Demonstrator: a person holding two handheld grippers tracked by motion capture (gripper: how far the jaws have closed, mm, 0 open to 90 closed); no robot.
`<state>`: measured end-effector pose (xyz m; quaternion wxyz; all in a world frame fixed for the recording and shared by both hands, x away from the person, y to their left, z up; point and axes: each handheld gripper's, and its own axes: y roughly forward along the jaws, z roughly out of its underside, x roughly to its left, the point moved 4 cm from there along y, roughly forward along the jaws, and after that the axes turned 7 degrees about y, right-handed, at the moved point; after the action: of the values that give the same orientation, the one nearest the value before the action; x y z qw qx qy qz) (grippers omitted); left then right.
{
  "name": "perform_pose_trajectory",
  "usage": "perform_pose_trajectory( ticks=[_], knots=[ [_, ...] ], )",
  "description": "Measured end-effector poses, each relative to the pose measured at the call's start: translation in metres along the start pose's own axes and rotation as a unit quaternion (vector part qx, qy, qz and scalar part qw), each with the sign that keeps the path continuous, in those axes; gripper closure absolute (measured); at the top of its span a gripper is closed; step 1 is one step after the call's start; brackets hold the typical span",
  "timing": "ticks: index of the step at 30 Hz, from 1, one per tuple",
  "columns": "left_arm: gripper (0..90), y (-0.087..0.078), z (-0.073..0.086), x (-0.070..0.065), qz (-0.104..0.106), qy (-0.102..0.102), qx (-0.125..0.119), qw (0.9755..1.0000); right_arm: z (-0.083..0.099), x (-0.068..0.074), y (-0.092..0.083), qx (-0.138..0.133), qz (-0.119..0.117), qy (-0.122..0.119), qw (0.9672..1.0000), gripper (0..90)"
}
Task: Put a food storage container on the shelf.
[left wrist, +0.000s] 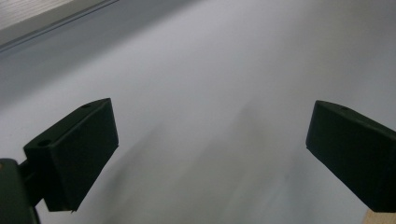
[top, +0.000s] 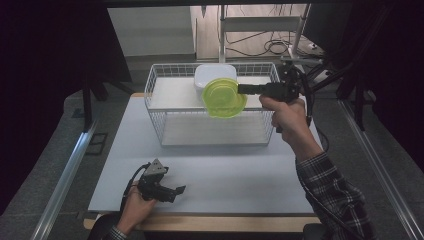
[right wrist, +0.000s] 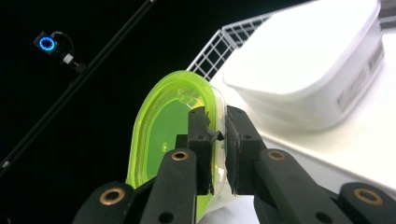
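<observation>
- A person sits at a grey table [top: 210, 175] with 1 two-jaw gripper in each hand.
- The right gripper [top: 240, 89] is held up and pointed level toward the left of the high view. Its 2 jaws are clamped on the rim of a translucent lime-green bowl [top: 224, 97].
- The right gripper view shows the pinch closely: the right gripper [right wrist: 217, 135] has 1 jaw on each side of the green bowl [right wrist: 161, 135], and the wall is squeezed between them. The bowl hangs on edge, its open side facing sideways.
- The bowl is in the air above a white wire basket [top: 160, 107], over the basket's right half and clear of its floor.
- A white lidded container [top: 215, 75] sits inside the basket at the back. The bowl is just in front of it; whether the 2 touch cannot be told.
- The left gripper [top: 167, 192] rests low near the table's front edge. In the left gripper view its 2 jaws stand wide apart over bare tabletop, holding nothing.
- Judged progress: the bowl is gripped and lifted; it has no resting place yet, and whether it is bound into or out of the basket cannot be told.
</observation>
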<state>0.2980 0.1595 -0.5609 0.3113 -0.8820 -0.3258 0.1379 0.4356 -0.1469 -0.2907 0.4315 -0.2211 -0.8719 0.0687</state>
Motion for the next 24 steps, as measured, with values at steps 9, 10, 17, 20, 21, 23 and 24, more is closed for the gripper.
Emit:
perform_pose_trajectory(
  ticks=[9,10,17,20,21,23,24],
  knots=[
    [2.2,0.0,0.0,-0.001,0.002,-0.001,-0.002,1.0,-0.028,0.014,0.007,-0.036,0.01,-0.003,0.9993,81.6],
    [2.2,0.0,0.0,-0.001,0.003,0.0,-0.002,1.0,-0.032,0.016,0.009,-0.041,0.012,-0.003,0.9991,81.7],
    [2.2,0.0,0.0,-0.001,0.006,0.0,-0.002,1.0,-0.053,0.019,0.023,-0.077,0.039,-0.003,0.9963,81.6],
    [2.2,0.0,0.0,-0.001,0.007,0.001,-0.001,1.0,-0.059,0.016,0.031,-0.087,0.065,-0.008,0.994,81.6],
    [2.1,0.0,0.0,-0.001,0.007,0.001,-0.001,1.0,-0.06,0.014,0.033,-0.092,0.072,-0.008,0.9931,81.6],
    [2.2,0.0,0.0,-0.001,0.008,0.001,-0.001,1.0,-0.065,0.008,0.04,-0.1,0.086,0.0,0.9913,81.6],
    [2.2,0.0,0.0,-0.001,0.008,0.001,0.0,1.0,-0.065,0.008,0.04,-0.1,0.086,0.0,0.9913,81.6]
  ],
)
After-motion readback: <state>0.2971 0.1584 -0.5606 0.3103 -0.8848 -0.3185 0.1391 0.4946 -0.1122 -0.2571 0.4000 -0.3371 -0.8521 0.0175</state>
